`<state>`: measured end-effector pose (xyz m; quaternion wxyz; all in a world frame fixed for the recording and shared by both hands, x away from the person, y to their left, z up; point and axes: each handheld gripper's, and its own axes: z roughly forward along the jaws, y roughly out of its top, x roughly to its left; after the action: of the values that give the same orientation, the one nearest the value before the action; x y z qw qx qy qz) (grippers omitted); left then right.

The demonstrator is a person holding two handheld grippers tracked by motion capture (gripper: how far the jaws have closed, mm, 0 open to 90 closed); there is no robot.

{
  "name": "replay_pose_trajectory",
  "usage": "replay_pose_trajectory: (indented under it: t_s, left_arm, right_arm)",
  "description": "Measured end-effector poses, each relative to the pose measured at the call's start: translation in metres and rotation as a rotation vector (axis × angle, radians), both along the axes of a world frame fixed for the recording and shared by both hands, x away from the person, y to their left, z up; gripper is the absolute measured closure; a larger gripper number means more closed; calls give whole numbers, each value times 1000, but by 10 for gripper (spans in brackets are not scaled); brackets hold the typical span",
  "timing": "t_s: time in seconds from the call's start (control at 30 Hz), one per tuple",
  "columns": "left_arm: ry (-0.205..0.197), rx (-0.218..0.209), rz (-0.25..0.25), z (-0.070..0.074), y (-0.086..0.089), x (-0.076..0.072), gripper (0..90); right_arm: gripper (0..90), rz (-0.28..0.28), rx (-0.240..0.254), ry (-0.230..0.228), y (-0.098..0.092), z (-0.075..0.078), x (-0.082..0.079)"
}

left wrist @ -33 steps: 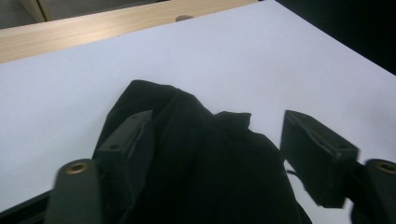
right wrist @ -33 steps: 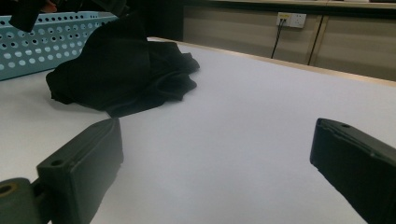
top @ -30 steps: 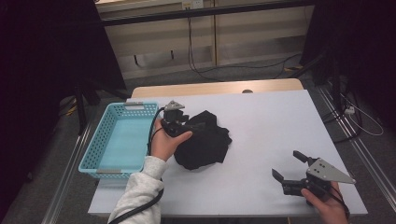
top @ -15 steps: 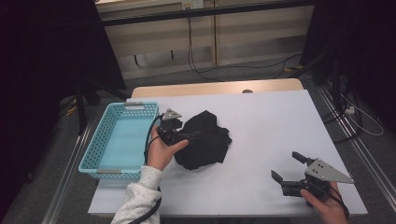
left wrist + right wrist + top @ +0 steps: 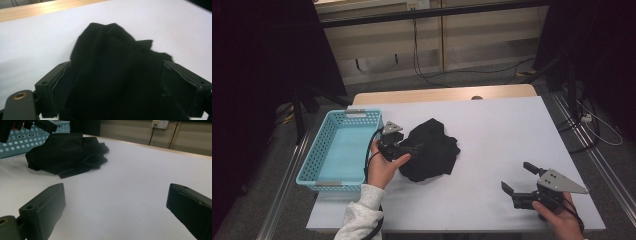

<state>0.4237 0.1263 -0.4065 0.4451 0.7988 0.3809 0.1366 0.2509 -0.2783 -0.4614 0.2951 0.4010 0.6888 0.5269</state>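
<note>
A crumpled black cloth (image 5: pixel 435 152) lies in a heap on the white table (image 5: pixel 507 130), just right of a light blue basket (image 5: pixel 353 114). My left gripper (image 5: pixel 416 148) reaches into the heap's left edge from the basket side. In the left gripper view its jaws (image 5: pixel 117 67) stand wide, have just been opening, and the cloth (image 5: pixel 115 62) lies between them without being squeezed. My right gripper (image 5: pixel 518 178) rests open near the table's front right corner, with bare table between its jaws (image 5: pixel 117 190). From there the cloth (image 5: pixel 67 150) lies far off.
The basket (image 5: pixel 32 141) has perforated walls and nothing inside. A wooden strip (image 5: pixel 442 94) runs along the table's far edge. Cables trail over the floor beyond. Bare table stretches between the cloth and the right gripper.
The left hand has sunk a little and shifted toward the table's near side, staying at the cloth's left edge. The right gripper has kept still.
</note>
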Motion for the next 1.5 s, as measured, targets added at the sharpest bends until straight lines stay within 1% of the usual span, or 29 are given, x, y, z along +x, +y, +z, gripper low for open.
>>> replay_pose_trajectory:
  t_s: [0.1,0.2,0.23,0.33,0.4,0.47,0.5,0.53,0.6,0.63,0.67,0.7,0.73,0.77,0.8,0.83,0.87,0.9,0.97,1.0,1.07,1.1,1.13,1.2,1.3,1.33,1.4,1.43,1.5]
  left_arm:
    - [8,-8,-11,1,-2,-3,162]
    - [30,-13,-38,0,-9,-5,208]
    - [33,-7,-52,-1,-12,-6,223]
    - [34,-6,-74,-3,-23,-10,300]
    - [43,2,-101,-5,-27,-11,353]
    - [45,20,-105,-8,-31,-12,396]
    - [51,11,-102,-10,-32,-12,430]
    - [53,21,-101,-11,-33,-13,447]
    - [60,20,-101,-15,-35,-14,489]
    - [72,18,-102,-17,-36,-14,536]
    - [75,30,-105,-18,-36,-14,565]
    - [78,28,-100,-20,-38,-13,565]
    - [83,40,-111,-22,-37,-12,577]
    - [85,47,-110,-24,-37,-12,623]
    - [92,55,-108,-26,-37,-13,623]
    - [107,61,-112,-29,-37,-13,681]
    - [113,58,-112,-30,-37,-14,701]
    - [129,68,-130,-31,-36,-14,701]
    - [139,62,-132,-32,-36,-15,766]
    - [144,80,-156,-35,-36,-16,804]
    - [148,82,-163,-37,-35,-17,853]
    - [143,88,-167,-39,-35,-18,886]
    - [144,102,-175,-39,-34,-19,900]
    - [148,88,-167,-39,-33,-20,900]
    - [156,102,-169,-37,-30,-22,900]
    - [146,108,-172,-36,-29,-23,900]
    - [147,108,-169,-33,-25,-25,900]
    - [143,97,-161,-32,-22,-26,900]
    - [144,107,-156,-29,-17,-27,900]
  right_arm:
    - [11,8,-15,6,3,-1,2]
    - [11,15,-13,8,4,-1,4]
    - [11,17,-13,10,4,-1,4]
    - [11,19,-11,12,5,-2,6]
    - [11,18,-8,15,5,-2,6]
    - [12,20,-10,14,5,-2,7]
    - [12,22,-10,14,6,-2,7]
    - [12,23,-12,15,6,-2,7]
    - [12,22,-10,18,7,-2,7]
    - [12,25,-14,18,7,-2,7]
    - [12,24,-24,18,8,-1,6]
    - [12,24,-24,18,8,-1,6]
    - [12,27,-25,19,9,-1,7]
    - [12,34,-34,27,10,-2,7]
    - [12,34,-34,27,10,-2,7]
    - [11,35,-44,29,11,-1,8]
    - [11,38,-43,32,12,-1,9]
    - [11,38,-43,32,12,-1,9]
    - [11,42,-53,37,12,-1,11]
    - [11,41,-54,39,12,-1,13]
    - [14,44,-51,53,13,-1,16]
    - [14,48,-49,56,13,-1,18]
    - [14,53,-48,57,13,-1,20]
    - [14,52,-49,58,14,0,22]
    - [15,55,-56,61,16,0,31]
    - [15,55,-56,61,16,0,31]
    - [15,57,-53,62,19,1,35]
    - [15,59,-54,60,20,1,37]
    - [15,65,-56,63,23,2,41]
